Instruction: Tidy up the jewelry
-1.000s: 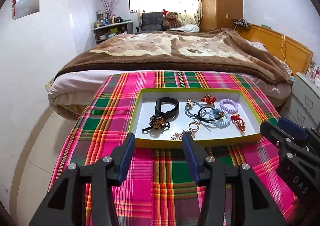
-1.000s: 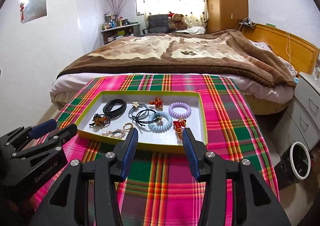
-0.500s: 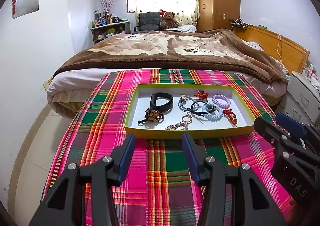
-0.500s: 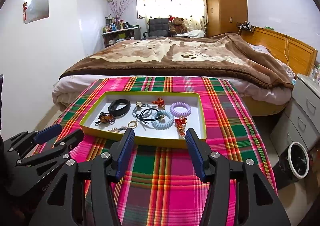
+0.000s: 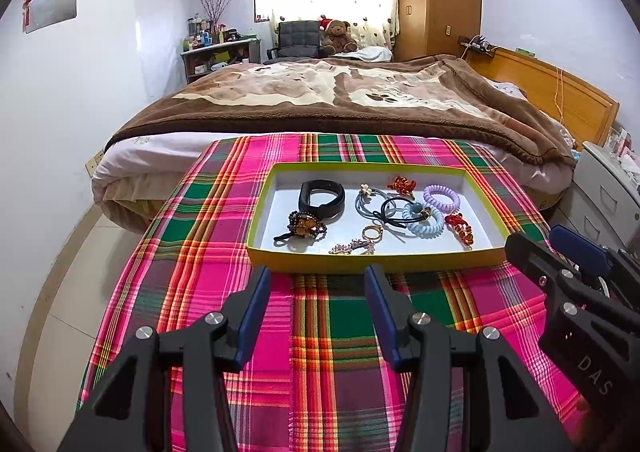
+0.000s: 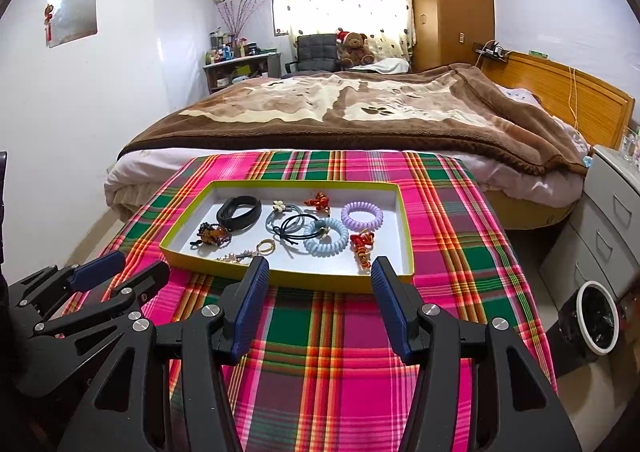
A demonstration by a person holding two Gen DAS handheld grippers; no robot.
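A shallow yellow-rimmed tray (image 5: 372, 262) (image 6: 288, 277) sits on a pink-and-green plaid cloth. It holds a black band (image 5: 321, 199), a beaded amber piece (image 5: 305, 226), grey and black hair ties (image 5: 380, 208), a blue coil tie (image 5: 425, 226), a purple coil tie (image 5: 441, 198), red ornaments (image 5: 460, 227), a gold ring (image 5: 373, 232) and a small clip. My left gripper (image 5: 318, 282) is open and empty, just short of the tray's near rim. My right gripper (image 6: 318, 272) is open and empty at the near rim; it also shows at the right of the left wrist view (image 5: 560, 252).
The plaid cloth (image 5: 340, 352) covers a small table in front of a bed with a brown blanket (image 5: 340, 100). A grey drawer unit (image 6: 608, 212) and a black bin (image 6: 596, 316) stand to the right. Floor drops off to the left.
Both grippers have drawn back from the tray and risen a little. The tray looks smaller and farther. Both stay open and empty.
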